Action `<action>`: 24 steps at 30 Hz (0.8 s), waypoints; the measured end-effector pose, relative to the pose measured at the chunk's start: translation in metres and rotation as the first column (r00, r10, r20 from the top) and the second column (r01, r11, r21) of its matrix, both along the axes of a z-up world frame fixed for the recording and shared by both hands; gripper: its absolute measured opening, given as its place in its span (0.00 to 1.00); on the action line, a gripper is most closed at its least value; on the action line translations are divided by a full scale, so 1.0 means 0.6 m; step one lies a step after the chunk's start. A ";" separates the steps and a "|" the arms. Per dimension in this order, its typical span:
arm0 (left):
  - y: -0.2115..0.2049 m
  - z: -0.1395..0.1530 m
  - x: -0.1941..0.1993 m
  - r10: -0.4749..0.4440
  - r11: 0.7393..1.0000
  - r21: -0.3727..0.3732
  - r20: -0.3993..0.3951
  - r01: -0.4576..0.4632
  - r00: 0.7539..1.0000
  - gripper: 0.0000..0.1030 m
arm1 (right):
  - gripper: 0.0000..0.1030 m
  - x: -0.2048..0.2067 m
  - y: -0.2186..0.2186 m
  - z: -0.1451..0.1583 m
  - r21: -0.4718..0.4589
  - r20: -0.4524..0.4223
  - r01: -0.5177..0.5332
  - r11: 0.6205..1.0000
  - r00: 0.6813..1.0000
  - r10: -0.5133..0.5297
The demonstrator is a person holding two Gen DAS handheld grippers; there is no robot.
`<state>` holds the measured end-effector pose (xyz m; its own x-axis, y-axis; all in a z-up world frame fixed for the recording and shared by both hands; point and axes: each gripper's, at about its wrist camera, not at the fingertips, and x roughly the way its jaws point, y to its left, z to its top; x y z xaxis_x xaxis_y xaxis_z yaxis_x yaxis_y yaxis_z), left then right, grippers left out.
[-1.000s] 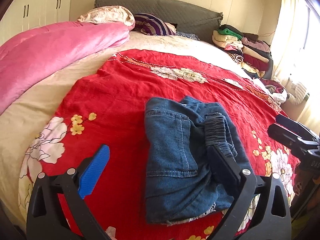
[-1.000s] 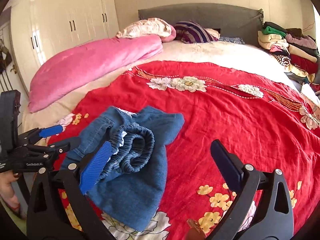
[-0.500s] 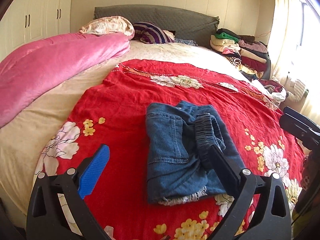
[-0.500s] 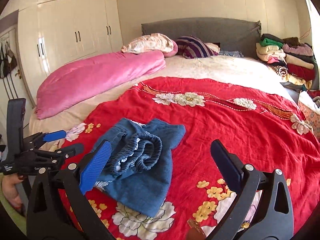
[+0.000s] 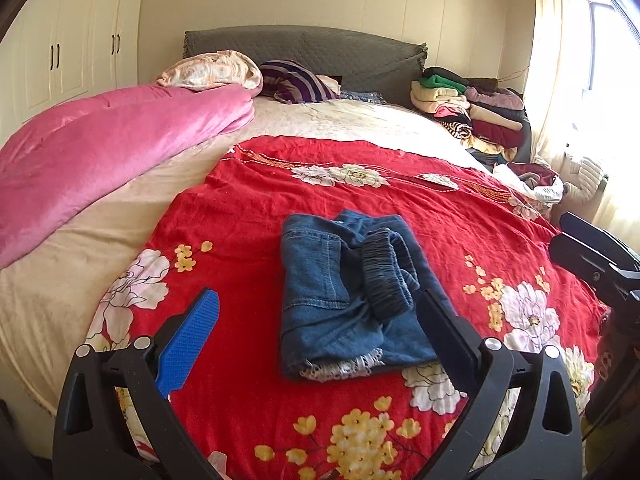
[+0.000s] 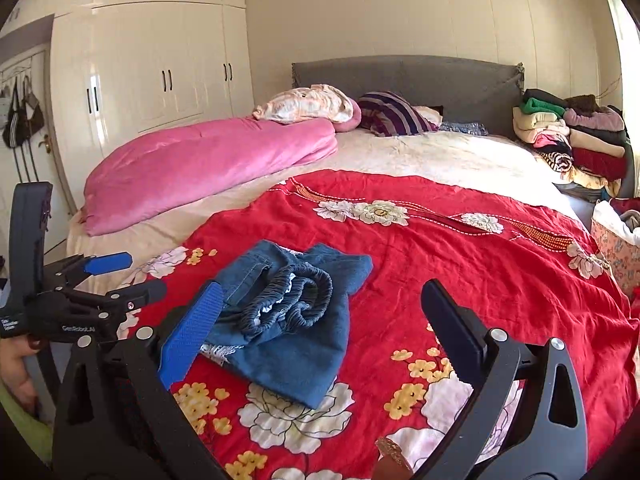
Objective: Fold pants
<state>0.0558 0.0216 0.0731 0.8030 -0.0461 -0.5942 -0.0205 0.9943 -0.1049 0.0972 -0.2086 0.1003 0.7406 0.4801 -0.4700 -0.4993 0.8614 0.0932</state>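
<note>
Both grippers drawn back | left gripper (image 5: pixel 316 334), right gripper (image 6: pixel 320 320) released | pants (image 5: pixel 352 292) folded on red blanket (image 5: pixel 240 216)

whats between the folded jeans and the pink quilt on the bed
Only bedding: past the jeans comes bare red floral blanket, then a strip of cream sheet before the pink quilt. No objects lie there, clearest in the right wrist view.

Open red bedspread (image 5: pixel 248 208) all around the folded pants (image 5: pixel 344 292).
</note>
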 end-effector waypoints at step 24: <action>-0.024 -0.045 -0.071 -0.018 0.999 0.029 -0.048 0.019 0.999 0.96 | 0.91 -0.062 -0.023 -0.008 -0.031 0.049 0.012 0.999 0.999 -0.011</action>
<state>0.0134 0.0071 0.0463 0.7731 -0.0425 -0.6329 -0.0065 0.9972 -0.0749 0.0599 -0.2221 0.0954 0.7683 0.4574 -0.4478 -0.4928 0.8691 0.0422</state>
